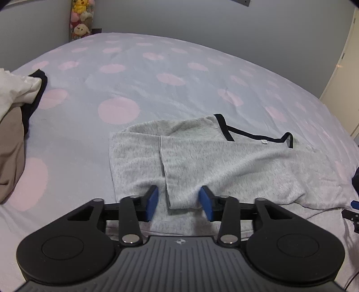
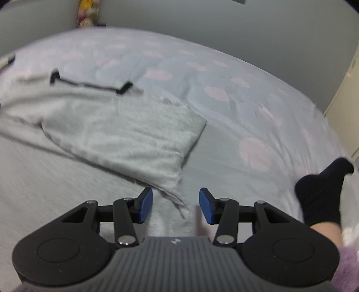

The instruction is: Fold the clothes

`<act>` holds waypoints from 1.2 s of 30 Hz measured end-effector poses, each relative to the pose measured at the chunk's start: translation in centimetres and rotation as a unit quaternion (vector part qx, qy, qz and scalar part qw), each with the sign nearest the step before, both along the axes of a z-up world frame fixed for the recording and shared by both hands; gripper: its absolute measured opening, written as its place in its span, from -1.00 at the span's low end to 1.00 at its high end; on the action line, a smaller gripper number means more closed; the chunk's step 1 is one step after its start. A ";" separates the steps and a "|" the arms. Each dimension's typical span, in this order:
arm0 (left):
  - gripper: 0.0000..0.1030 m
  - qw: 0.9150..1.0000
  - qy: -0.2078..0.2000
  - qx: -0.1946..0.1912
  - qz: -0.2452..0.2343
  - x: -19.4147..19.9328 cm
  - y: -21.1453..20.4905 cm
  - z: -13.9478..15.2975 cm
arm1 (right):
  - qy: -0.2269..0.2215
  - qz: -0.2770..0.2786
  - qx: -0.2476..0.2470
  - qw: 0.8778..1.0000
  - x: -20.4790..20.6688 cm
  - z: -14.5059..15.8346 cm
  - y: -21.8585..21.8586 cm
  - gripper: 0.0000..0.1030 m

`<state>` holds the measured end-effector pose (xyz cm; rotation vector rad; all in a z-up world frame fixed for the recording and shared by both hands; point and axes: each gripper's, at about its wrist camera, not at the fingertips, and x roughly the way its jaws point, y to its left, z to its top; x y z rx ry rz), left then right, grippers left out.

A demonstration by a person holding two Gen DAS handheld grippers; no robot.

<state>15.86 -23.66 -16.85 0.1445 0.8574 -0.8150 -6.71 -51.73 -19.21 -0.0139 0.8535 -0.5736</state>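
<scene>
A light grey T-shirt [image 1: 224,157] with a black collar [image 1: 258,136] lies on the bed, its left sleeve folded over the body. My left gripper [image 1: 179,202] is open, its blue pads on either side of a folded edge of the shirt's hem. In the right wrist view the same shirt [image 2: 101,130] shows with its right sleeve folded in and its collar [image 2: 89,84] at the far left. My right gripper [image 2: 176,205] is open, with the shirt's folded corner lying between its pads. That view is motion-blurred.
The bed sheet [image 1: 157,74] is pale blue with pink dots. A pile of white, beige and black clothes [image 1: 15,116] lies at the left. Plush toys [image 1: 80,20] stand in the far corner. A foot in a black sock [image 2: 323,193] is at the right.
</scene>
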 end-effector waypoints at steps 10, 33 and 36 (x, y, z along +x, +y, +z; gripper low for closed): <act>-0.87 1.000 -0.008 0.001 -0.001 0.2 -0.5 1.1 | -0.042 -0.015 -0.011 0.999 0.6 0.6 -0.9 -0.80; -0.25 0.998 -0.014 0.053 -0.032 -10.7 6.8 6.3 | -0.101 0.001 0.095 0.990 -3.7 4.2 1.1 0.04; -0.25 0.998 -0.007 0.046 -0.031 -13.9 8.3 7.2 | -0.120 0.032 0.111 0.986 -5.3 4.9 3.6 0.03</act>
